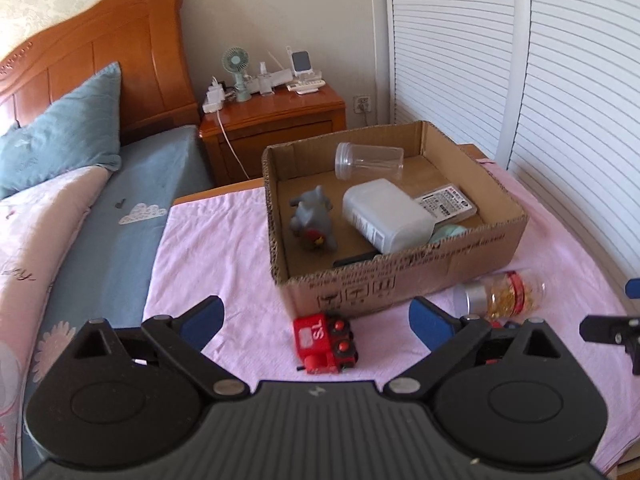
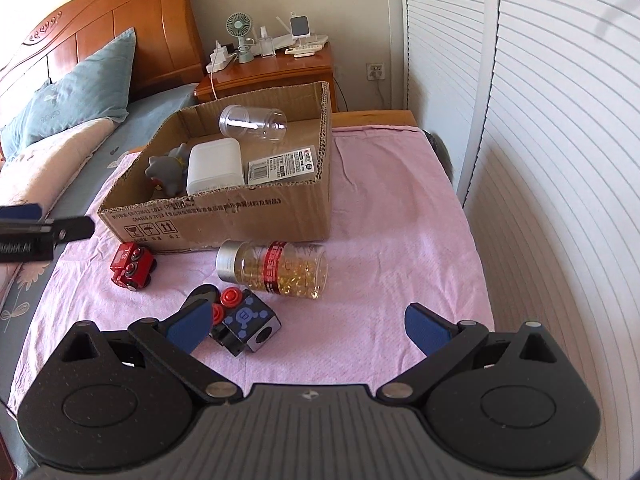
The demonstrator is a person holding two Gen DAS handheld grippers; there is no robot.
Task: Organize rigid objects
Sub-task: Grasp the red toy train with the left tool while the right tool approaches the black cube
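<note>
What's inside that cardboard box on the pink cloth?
Inside the cardboard box lie a clear plastic jar, a grey toy animal, a white container and a flat labelled packet. The white container partly covers a pale green thing and a dark thing, which cannot be identified.

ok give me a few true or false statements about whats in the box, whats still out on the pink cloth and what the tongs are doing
1. The clear plastic cup lies on its side inside the cardboard box. True.
2. The red toy train is in the box. False: it sits on the pink cloth, outside the box's front wall.
3. The left tongs are shut on the train. False: they are open, nothing between them.
4. The bottle of golden capsules lies on its side on the cloth. True.
5. The right tongs are open. True.
6. The grey toy figure lies out on the cloth. False: it is in the box, beside the white container.
</note>
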